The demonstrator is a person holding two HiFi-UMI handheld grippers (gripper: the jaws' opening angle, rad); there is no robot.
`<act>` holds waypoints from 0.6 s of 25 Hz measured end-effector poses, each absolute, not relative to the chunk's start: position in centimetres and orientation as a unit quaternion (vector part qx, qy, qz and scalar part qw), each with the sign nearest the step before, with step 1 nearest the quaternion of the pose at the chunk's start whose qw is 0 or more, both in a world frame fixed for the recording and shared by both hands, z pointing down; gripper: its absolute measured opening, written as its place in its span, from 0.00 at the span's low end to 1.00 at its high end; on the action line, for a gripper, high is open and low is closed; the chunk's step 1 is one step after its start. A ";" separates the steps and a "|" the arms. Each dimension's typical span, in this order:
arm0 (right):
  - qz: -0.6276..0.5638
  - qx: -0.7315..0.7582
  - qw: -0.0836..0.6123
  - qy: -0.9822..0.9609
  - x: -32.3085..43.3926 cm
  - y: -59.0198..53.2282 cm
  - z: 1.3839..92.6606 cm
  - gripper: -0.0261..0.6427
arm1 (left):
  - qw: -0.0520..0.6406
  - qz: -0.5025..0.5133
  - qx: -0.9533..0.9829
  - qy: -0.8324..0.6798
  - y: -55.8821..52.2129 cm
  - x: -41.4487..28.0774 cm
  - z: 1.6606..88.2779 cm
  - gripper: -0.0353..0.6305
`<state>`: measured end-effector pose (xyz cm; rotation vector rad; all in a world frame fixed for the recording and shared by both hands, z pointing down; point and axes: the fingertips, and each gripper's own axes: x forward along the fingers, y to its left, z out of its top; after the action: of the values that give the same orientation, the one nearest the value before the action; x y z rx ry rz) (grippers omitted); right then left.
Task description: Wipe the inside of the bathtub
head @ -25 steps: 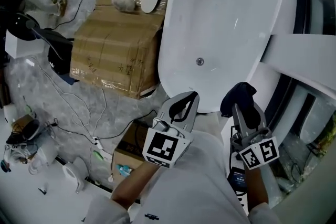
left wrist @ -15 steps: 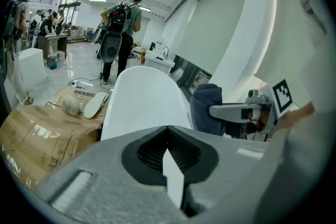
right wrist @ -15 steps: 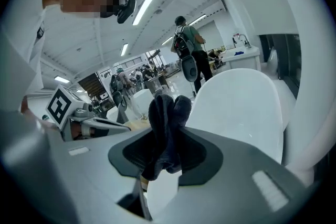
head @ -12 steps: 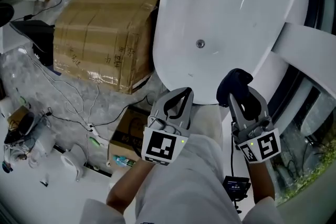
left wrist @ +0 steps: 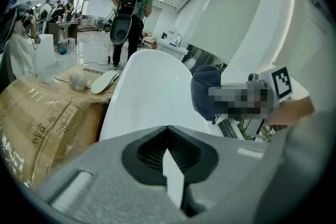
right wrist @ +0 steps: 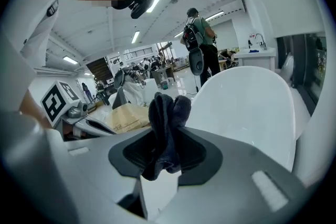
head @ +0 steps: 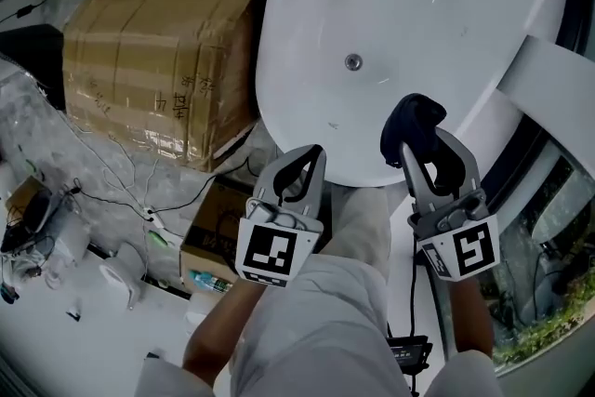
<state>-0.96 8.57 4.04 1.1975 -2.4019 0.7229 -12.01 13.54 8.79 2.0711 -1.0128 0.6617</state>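
Wiping not yet begun. Right tongs [head: 418, 144] pinch a dark cloth [head: 414, 114], jaws just tightened. Left tongs [head: 313, 155] pressed together, empty. Bathtub [head: 418, 5] just ahead of both; whole interior left to wipe.

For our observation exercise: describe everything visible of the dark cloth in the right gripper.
The dark cloth looks navy-black, soft and bunched into folds. The right gripper clamps it, its jaws having just closed slightly further, and a tuft sticks out past the tips. It shows over the white bathtub's near end; whether they touch is unclear.
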 end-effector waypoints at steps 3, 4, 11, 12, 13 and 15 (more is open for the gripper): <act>0.263 0.419 0.185 -0.849 -1.0 8.5 6.4 0.22 | 0.368 0.259 0.801 -0.395 13.6 -12.1 10.9 0.05; 0.266 0.417 0.186 -0.849 -1.1 8.6 7.2 0.22 | 0.371 0.261 0.799 -0.395 13.7 -12.1 11.7 0.05; 0.283 0.403 0.177 -0.852 -2.6 8.9 12.3 0.22 | 0.390 0.268 0.789 -0.392 13.8 -12.1 17.0 0.05; 0.288 0.404 0.174 -0.850 -2.7 9.0 13.0 0.22 | 0.384 0.274 0.791 -0.388 13.9 -12.0 17.7 0.05; 0.294 0.406 0.171 -0.848 -2.8 9.1 13.7 0.22 | 0.378 0.282 0.793 -0.386 14.0 -12.1 18.3 0.05; 0.306 0.413 0.167 -0.842 -2.7 9.2 15.0 0.22 | 0.370 0.289 0.795 -0.383 14.0 -12.1 19.3 0.05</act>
<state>-2.70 9.20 15.03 1.1743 -2.3953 0.8716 -12.08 13.99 19.34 2.0402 -0.9832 0.7426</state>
